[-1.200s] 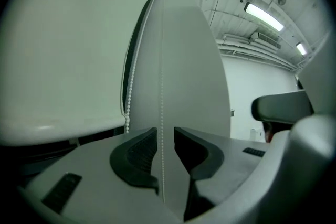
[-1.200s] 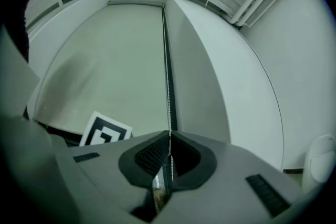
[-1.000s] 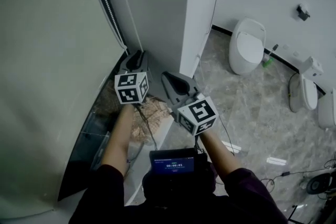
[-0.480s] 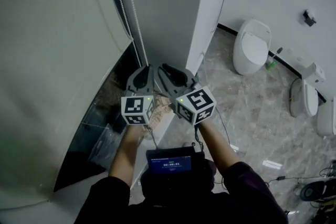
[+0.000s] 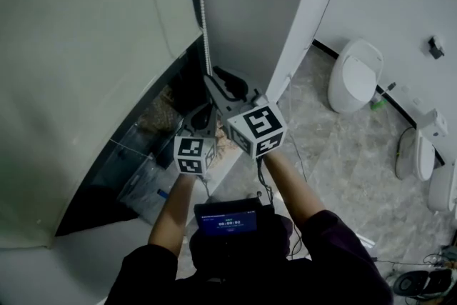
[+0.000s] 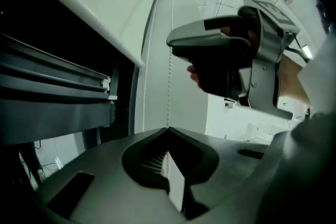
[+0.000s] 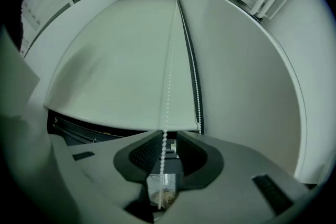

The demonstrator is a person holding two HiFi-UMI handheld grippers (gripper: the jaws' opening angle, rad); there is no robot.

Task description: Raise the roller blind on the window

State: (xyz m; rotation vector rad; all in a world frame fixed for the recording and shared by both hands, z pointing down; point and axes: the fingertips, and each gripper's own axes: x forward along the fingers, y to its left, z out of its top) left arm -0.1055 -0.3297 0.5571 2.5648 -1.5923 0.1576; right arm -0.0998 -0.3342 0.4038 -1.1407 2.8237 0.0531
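Note:
The pale roller blind [image 5: 86, 46] covers most of the window at the left; dark glass [image 5: 143, 161] shows under its bottom edge. Its white bead chain [image 5: 202, 3] hangs down the blind's right side. My right gripper [image 5: 213, 82] is the upper one, open, with the chain [image 7: 169, 76] running through the gap between its jaws [image 7: 168, 136]. Just below it, my left gripper [image 5: 202, 116] is shut on the chain [image 6: 169, 86], which rises straight from the closed tips [image 6: 168, 129]. The right gripper's body [image 6: 226, 60] fills the space above them. A second chain strand [image 7: 195, 86] runs alongside.
A white wall corner [image 5: 314, 11] stands right of the chain. On the marble floor to the right are a white toilet [image 5: 355, 75] and another [image 5: 414, 153]. A small lit screen [image 5: 227, 218] sits at the person's chest. Cables lie at bottom right [image 5: 421, 282].
The left gripper has come down with the chain and now sits below the right one. The right gripper has risen along the chain. More dark glass shows beneath the blind.

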